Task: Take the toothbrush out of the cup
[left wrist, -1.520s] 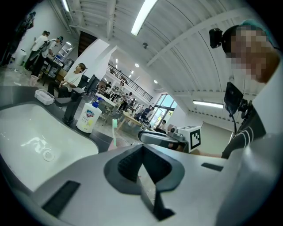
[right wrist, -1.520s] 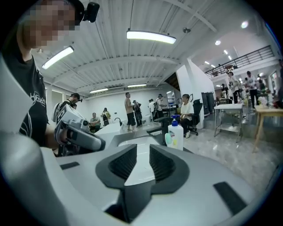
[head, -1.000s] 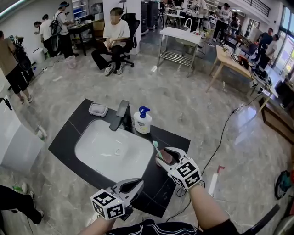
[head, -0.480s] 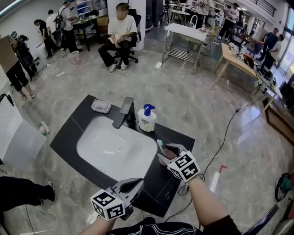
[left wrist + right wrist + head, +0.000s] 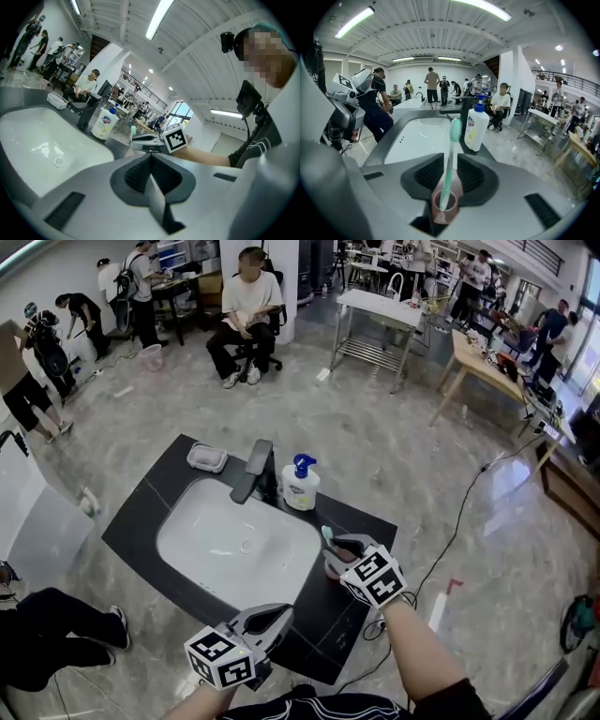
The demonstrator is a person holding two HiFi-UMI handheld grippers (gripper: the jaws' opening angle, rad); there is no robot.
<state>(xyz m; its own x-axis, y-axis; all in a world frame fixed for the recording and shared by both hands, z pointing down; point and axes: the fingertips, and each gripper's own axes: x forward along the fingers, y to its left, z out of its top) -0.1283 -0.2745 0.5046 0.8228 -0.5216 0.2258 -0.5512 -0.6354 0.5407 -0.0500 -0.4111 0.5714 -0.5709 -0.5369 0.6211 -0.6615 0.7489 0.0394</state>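
Observation:
A mint-green toothbrush (image 5: pixel 450 154) stands bristles-up in a small brown cup (image 5: pixel 444 206) on the black counter, right of the basin. In the head view the brush head (image 5: pixel 325 533) shows just left of my right gripper (image 5: pixel 339 555). That gripper (image 5: pixel 450 165) reaches down over the cup (image 5: pixel 336 565). Its jaws are closing with the brush handle between them, and a sliver of gap still shows at the pads. My left gripper (image 5: pixel 281 615) hovers over the counter's near edge; it is shut and empty (image 5: pixel 150 161).
A white basin (image 5: pixel 234 549) is set in the black counter (image 5: pixel 141 514). Behind it are a dark faucet (image 5: pixel 255 472), a white soap pump bottle (image 5: pixel 300 486) and a soap dish (image 5: pixel 205 457). A cable lies on the floor at right. People sit and stand further back.
My right gripper has come down over the cup and its jaws have narrowed around the toothbrush handle. The left gripper has stayed where it was.

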